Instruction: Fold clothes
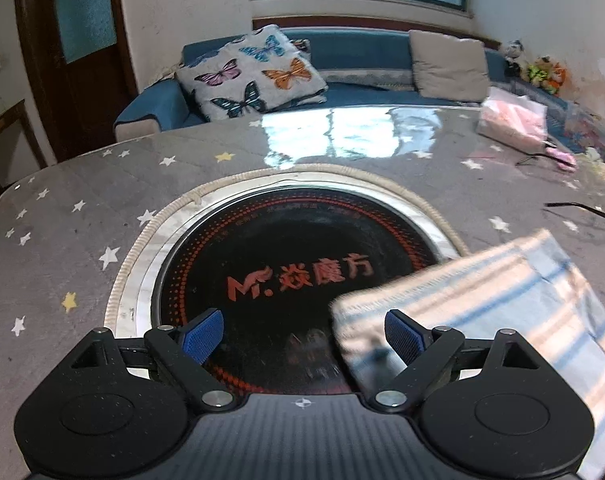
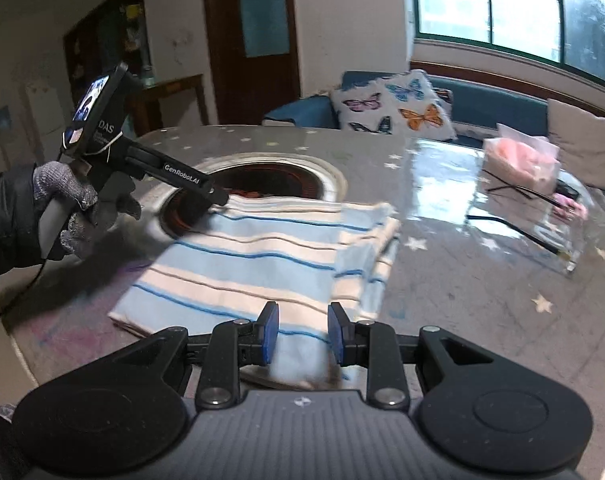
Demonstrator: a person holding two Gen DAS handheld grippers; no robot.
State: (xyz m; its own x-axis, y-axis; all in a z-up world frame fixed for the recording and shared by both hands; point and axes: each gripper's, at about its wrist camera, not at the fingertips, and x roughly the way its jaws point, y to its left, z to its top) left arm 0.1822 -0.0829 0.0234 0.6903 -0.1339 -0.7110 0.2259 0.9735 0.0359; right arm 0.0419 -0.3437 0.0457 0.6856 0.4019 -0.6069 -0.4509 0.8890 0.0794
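Left gripper: jaws spread wide, nothing between the blue pads; it hangs over the black cooktop, tilted down.
Left hand: in a grey knit glove with a dark sleeve, wrapped round the gripper handle, seen from the right wrist camera.
Right gripper: jaws part-way apart, not pressing on anything; the near edge of the cloth shows between and beyond the pads, lying flat on the table.
Striped cloth: folded light blue and cream garment with blue stripes, lying flat on the table, its far left corner over the rim of the cooktop; in the left wrist view it is blurred, at the lower right.
Cooktop: round black glass plate with red lettering, sunk in the table's middle, ringed by metal.
Table: round, with a grey star-print cover.
Tissue pack: pink, at the table's far side.
Sofa: blue, behind the table, bearing a butterfly pillow.
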